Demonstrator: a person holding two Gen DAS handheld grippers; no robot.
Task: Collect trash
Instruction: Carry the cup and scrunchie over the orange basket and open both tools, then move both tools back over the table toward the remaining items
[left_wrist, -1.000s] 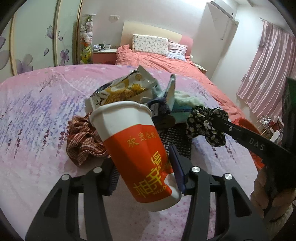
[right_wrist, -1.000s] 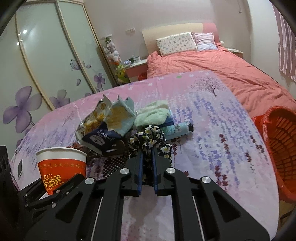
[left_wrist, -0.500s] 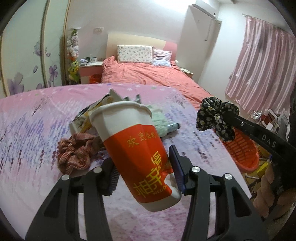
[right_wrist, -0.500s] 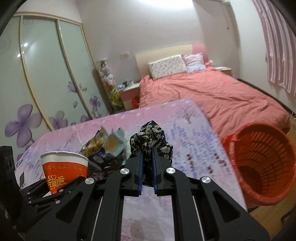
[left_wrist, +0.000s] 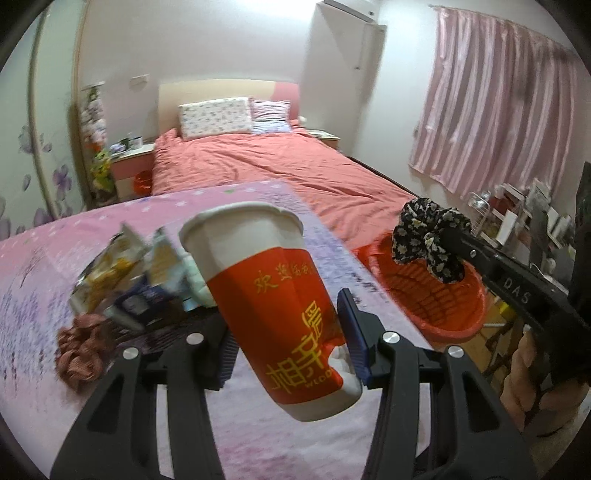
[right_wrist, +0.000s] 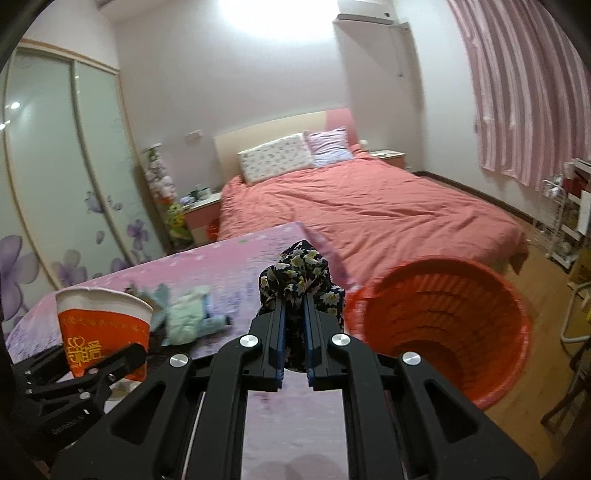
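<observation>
Red-and-white paper cup (left_wrist: 275, 306) is clamped low on its body by the left gripper (left_wrist: 288, 339), tilted, rim leaning up and away. Grip sits on the printed band, near the base rather than the soft rim, so the wall probably won't crush. It hangs clear above the table (left_wrist: 33, 258), nothing under it.

Right gripper (right_wrist: 294, 345) has its fingers (right_wrist: 279, 332) pinched nearly together on a black floral scrunchie (right_wrist: 299, 273); the fabric bunches out above the tips. A thin, soft item needs that tight pinch.

Orange basket (right_wrist: 447, 321) stands on the floor just off the table's right edge, mouth open towards the right wrist view. The scrunchie sits between the table edge and the basket rim in that view; the left wrist view shows it in front of the basket. Reads as a carry to the bin, both hands loaded, drop not yet done.

On the table: snack wrappers (left_wrist: 110, 266), a pale green cloth (right_wrist: 186, 321), a small bottle (right_wrist: 218, 322) and a brown checked scrunchie (left_wrist: 79, 354), so my guess is more trips.

Risk: the tilted cup could slip on release, so line it up over the basket mouth first.
</observation>
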